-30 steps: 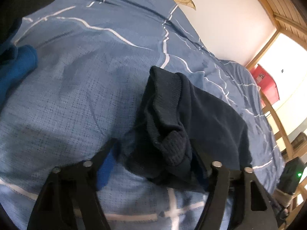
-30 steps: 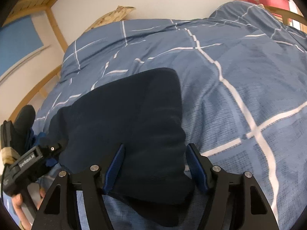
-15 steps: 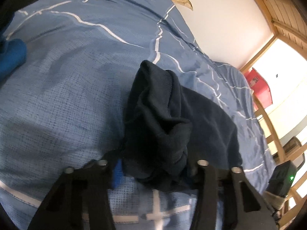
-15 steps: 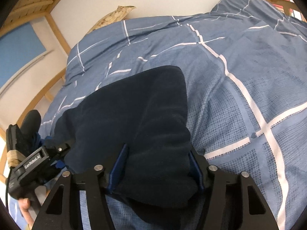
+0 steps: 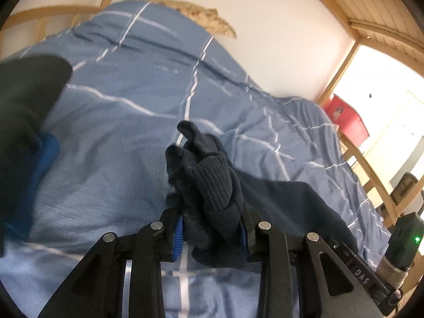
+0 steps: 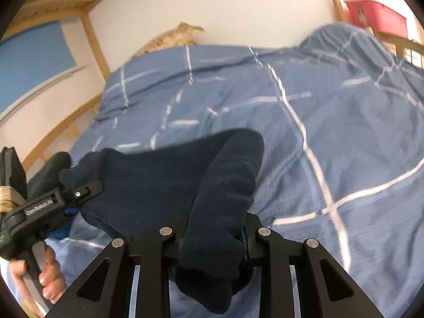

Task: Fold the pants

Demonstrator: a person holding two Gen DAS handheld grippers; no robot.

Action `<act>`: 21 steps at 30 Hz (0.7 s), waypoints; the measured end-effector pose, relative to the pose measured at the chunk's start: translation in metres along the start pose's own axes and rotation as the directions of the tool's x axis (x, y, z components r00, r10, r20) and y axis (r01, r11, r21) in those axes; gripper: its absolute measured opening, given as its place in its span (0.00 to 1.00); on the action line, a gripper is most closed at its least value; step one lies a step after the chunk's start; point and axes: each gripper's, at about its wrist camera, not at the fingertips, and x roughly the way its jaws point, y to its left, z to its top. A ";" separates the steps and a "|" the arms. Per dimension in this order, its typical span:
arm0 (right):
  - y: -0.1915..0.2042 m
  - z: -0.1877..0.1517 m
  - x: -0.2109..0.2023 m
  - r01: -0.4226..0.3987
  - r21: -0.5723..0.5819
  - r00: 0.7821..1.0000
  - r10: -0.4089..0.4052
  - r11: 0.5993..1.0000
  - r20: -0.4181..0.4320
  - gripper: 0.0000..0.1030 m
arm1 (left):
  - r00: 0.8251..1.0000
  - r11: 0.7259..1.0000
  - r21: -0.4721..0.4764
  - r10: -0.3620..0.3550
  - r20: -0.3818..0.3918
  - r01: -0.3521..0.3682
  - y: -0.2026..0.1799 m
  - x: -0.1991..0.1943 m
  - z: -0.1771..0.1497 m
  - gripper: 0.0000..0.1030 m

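Now I have both grippers clamped on the navy pants (image 5: 212, 185). My left gripper (image 5: 210, 234) has just been closing, and its fingers (image 5: 178, 234) pinch a bunched, ribbed end that rises ahead of the tips, above the blue duvet (image 5: 119, 132). My right gripper (image 6: 214, 238) has just been closing too, its jaws pressed on a thick folded edge; the cloth spans leftward from there toward the left gripper (image 6: 87, 189), held by a hand (image 6: 50, 278).
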 end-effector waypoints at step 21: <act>0.213 0.065 -0.067 -0.222 -0.301 0.949 0.276 0.927 0.152 0.27 | 0.933 0.974 0.073 0.181 0.310 -0.214 0.085 -0.204 0.095 0.30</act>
